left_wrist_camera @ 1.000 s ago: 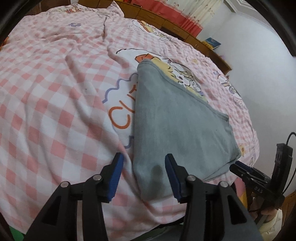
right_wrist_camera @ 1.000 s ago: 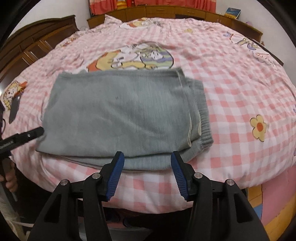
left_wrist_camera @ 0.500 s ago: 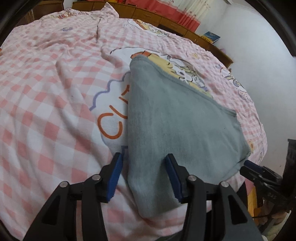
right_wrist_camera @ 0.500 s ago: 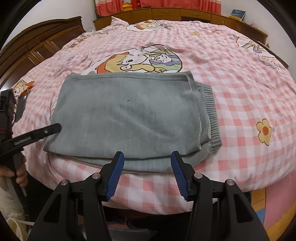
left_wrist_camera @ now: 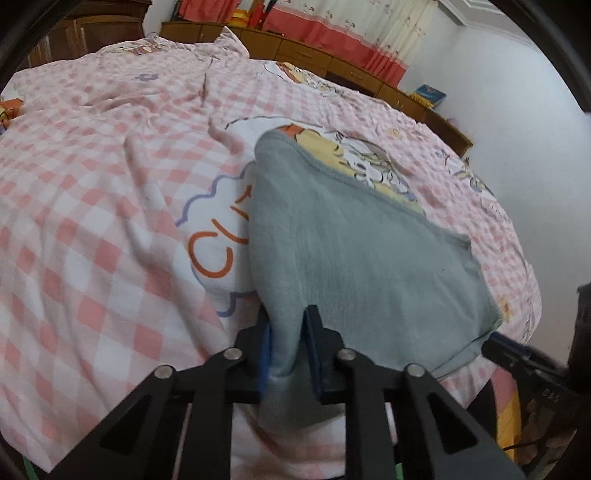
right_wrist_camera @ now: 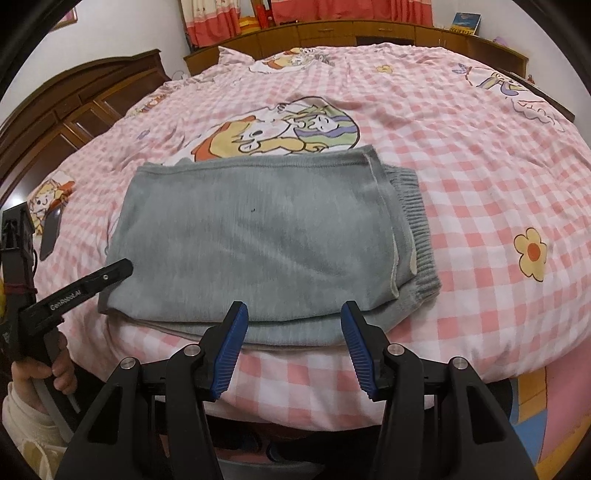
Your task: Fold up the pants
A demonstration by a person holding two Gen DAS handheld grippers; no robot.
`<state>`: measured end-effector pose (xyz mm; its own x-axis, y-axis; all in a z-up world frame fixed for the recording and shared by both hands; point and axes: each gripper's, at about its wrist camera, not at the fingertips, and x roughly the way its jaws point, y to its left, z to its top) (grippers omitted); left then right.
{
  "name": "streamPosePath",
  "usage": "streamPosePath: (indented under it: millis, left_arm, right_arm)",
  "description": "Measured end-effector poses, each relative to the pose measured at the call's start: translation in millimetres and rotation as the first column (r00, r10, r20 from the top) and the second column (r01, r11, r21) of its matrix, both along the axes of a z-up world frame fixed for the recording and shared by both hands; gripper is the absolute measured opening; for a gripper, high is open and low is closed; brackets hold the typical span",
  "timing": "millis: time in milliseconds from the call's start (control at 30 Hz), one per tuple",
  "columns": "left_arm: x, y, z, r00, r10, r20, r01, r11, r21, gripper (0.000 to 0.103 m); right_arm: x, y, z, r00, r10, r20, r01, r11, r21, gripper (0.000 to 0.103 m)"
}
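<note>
Folded grey pants (left_wrist_camera: 351,258) lie on the pink checked bed cover (left_wrist_camera: 92,184) near its front edge. My left gripper (left_wrist_camera: 288,317) has its jaws closing, and the blue pads pinch the pants' near left corner, which bunches up between them. In the right wrist view the pants (right_wrist_camera: 258,240) show a ribbed waistband on the right. My right gripper (right_wrist_camera: 294,308) stands open at the pants' near edge, its pads apart from the cloth. The left gripper's finger (right_wrist_camera: 118,267) reaches the pants' left corner there.
The bed cover (right_wrist_camera: 480,184) drops off just below both grippers. A dark flat object (right_wrist_camera: 50,236) lies on the bed at the left. A wooden wardrobe (right_wrist_camera: 74,110) and low cabinets (right_wrist_camera: 332,29) ring the bed. A hand (right_wrist_camera: 55,369) holds the left gripper.
The left gripper moved forward over the pants' near left corner and its jaws came together on the cloth. The right gripper stayed put and open.
</note>
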<state>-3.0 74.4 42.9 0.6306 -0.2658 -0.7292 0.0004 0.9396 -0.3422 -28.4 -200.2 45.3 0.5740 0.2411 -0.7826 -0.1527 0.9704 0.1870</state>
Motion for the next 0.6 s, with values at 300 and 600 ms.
streamPosePath:
  millis: [300,600]
  left_arm:
    - [-9.4,-22.5,55.5,0.994,-0.059,0.095,0.058,0.998,0.013,0.012]
    - [-14.4,-72.6,99.6,0.966,-0.19,0.174,0.176,0.98,0.093,0.01]
  right_arm:
    - [-2.4,-18.9,3.5,1.0,-0.019,0.024,0.017,0.997,0.07,0.053]
    - [-9.6,-44.3,13.1,0.996,-0.055,0.071,0.044,0.988,0.151,0.053]
